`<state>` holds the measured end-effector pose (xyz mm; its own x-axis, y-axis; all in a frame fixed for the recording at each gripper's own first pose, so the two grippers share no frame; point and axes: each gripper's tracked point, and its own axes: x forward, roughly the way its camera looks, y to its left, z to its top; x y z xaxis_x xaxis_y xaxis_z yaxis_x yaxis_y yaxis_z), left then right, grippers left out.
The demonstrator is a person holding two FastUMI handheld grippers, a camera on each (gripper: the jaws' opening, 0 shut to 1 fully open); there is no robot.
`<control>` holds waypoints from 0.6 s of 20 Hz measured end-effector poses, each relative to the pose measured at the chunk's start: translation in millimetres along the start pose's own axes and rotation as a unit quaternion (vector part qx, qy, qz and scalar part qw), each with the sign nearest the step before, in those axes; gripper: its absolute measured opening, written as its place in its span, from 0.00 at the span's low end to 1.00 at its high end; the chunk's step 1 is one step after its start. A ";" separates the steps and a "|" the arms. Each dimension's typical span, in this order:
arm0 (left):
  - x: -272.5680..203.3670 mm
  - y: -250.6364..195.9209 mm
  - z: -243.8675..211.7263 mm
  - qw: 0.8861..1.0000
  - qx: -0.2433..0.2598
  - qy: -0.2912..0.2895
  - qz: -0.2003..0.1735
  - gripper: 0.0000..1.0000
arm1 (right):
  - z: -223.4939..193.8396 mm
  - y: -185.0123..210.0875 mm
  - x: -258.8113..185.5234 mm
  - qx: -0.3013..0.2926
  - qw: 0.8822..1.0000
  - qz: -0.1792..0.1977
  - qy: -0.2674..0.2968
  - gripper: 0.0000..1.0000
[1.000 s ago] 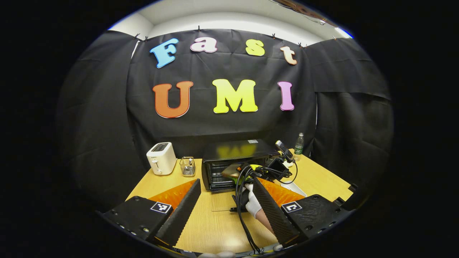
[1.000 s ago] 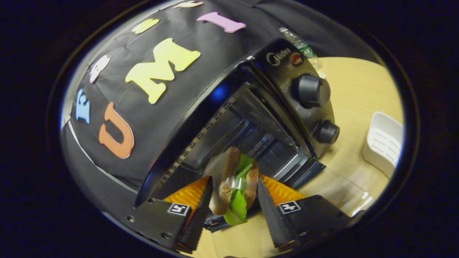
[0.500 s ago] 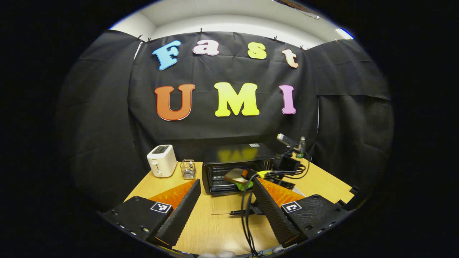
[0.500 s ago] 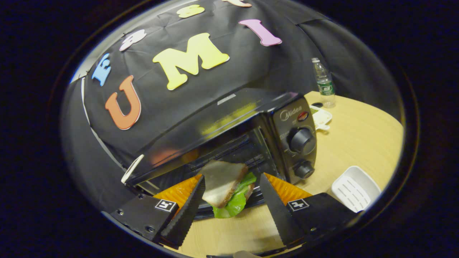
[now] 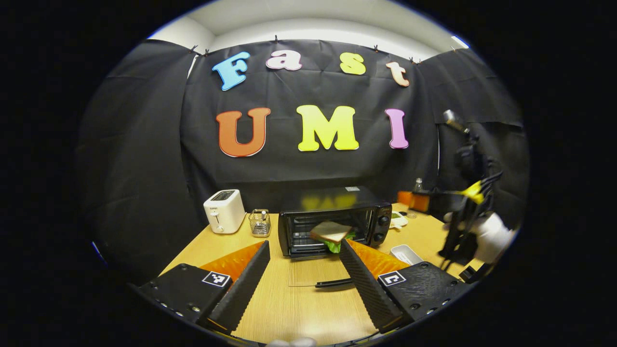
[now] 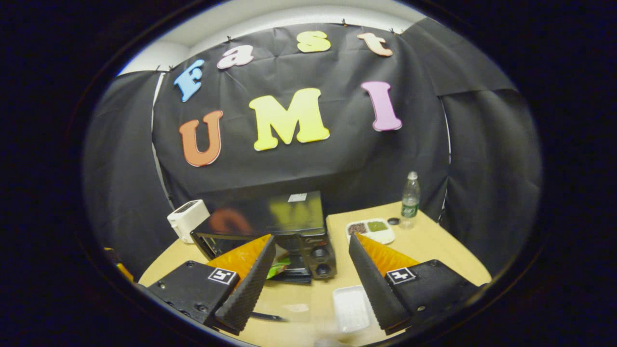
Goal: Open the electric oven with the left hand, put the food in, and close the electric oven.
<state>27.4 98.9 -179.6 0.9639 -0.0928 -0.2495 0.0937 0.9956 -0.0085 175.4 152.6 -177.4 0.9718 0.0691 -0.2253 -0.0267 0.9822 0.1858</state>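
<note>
The black electric oven [image 5: 337, 219] stands at the back of the wooden table, its glass door [image 5: 308, 272] folded down flat onto the table. A sandwich [image 5: 330, 232] of bread and green lettuce lies in the oven's mouth, with lettuce hanging at the front edge. My left gripper [image 5: 304, 244] is open and holds nothing, well in front of the door. My right gripper [image 6: 312, 238] is also open and holds nothing, raised above and back from the oven [image 6: 270, 224]. A gloved hand [image 5: 491, 236] holds it at the right in the left gripper view.
A white toaster [image 5: 224, 217] and a small wire basket [image 5: 260, 222] stand left of the oven. Right of it are a white tray [image 6: 352, 308], a plate of food [image 6: 371, 230] and a water bottle [image 6: 409, 200]. Black cloth walls the table in behind.
The right gripper let go of the sandwich at the oven's mouth and drew back, up and to the right. The sandwich stays in the oven. The left gripper barely moved.
</note>
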 end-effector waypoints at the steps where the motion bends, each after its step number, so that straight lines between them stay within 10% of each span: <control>1: 3.1 -3.4 -8.4 1.000 -0.004 0.008 0.003 0.96 | 8.0 -13.7 -14.3 0.002 1.000 0.001 0.001 0.94; 12: 45.9 -79.1 -131.2 0.994 -0.015 0.107 0.001 0.96 | 75.0 -127.3 -100.1 -0.069 0.997 -0.030 -0.033 0.94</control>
<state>31.6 17.9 -317.4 0.8885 -0.0889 -0.4502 0.0813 0.9960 -0.0362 99.1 7.5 -106.7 0.9858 0.0021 -0.1680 0.0047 0.9992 0.0400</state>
